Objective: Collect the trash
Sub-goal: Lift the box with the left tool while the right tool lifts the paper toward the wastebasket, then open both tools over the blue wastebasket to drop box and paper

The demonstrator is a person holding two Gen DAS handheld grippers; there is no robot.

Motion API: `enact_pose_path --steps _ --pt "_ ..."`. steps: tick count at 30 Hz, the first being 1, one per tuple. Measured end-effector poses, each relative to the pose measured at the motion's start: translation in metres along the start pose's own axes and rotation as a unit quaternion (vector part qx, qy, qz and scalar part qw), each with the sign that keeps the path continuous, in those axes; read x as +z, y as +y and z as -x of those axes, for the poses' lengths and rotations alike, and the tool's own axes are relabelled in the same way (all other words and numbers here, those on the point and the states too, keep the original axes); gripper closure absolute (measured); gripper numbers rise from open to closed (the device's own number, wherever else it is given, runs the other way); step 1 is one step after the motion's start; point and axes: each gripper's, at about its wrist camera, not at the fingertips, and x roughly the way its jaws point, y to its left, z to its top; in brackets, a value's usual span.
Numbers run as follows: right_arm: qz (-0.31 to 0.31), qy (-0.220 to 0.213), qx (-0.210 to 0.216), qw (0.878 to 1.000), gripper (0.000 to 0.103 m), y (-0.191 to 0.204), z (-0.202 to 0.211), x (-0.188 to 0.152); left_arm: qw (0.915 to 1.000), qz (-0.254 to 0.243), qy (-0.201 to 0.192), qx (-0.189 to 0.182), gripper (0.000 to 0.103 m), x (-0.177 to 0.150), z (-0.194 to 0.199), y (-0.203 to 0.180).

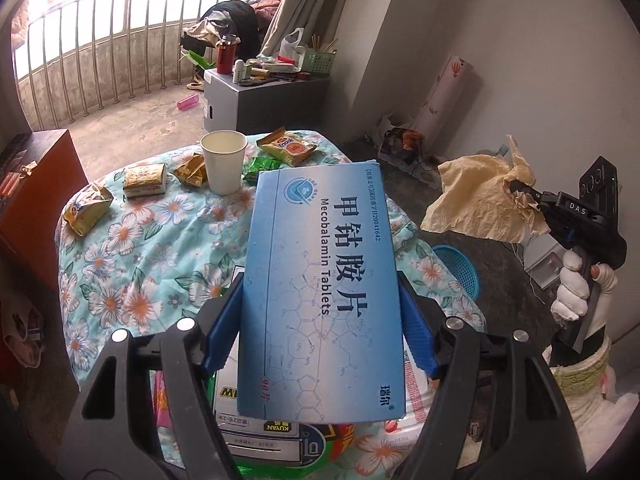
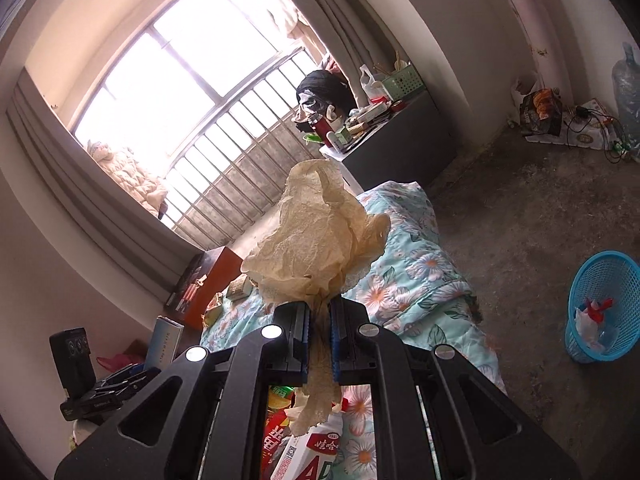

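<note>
Blue pads of the left gripper [image 1: 320,344] clamped the tablet box [image 1: 320,296] and the right gripper [image 2: 319,344] pinched crumpled paper [image 2: 316,236]; both needed carrying squarely over the blue basket [image 2: 604,304] before release.

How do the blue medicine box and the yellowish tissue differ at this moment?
The medicine box is flat, rigid and blue with printed text; the tissue is crumpled, limp and plain yellowish. The box spreads the left tongs wide; the tissue leaves the right tongs nearly closed. Both are clamped and lifted off the floral cloth.
</note>
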Motion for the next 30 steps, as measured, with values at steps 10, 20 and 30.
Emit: enact_pose_path --steps 10,20,30 --pt "-0.047 -0.026 -0.028 0.998 0.095 -0.071 0.053 -0.011 0.9967 -0.052 0.018 -0.059 0.036 0.014 -0.043 -0.104" --pt "-0.107 -0.048 -0.073 0.99 0.095 -0.155 0.091 -0.019 0.9853 -0.092 0.076 -0.122 0.036 0.023 -0.122 -0.203" --pt "-0.166 -0.036 -0.158 0.973 0.095 -0.26 0.099 -0.015 0.962 -0.135 0.165 -0.171 0.036 0.023 -0.242 -0.305"
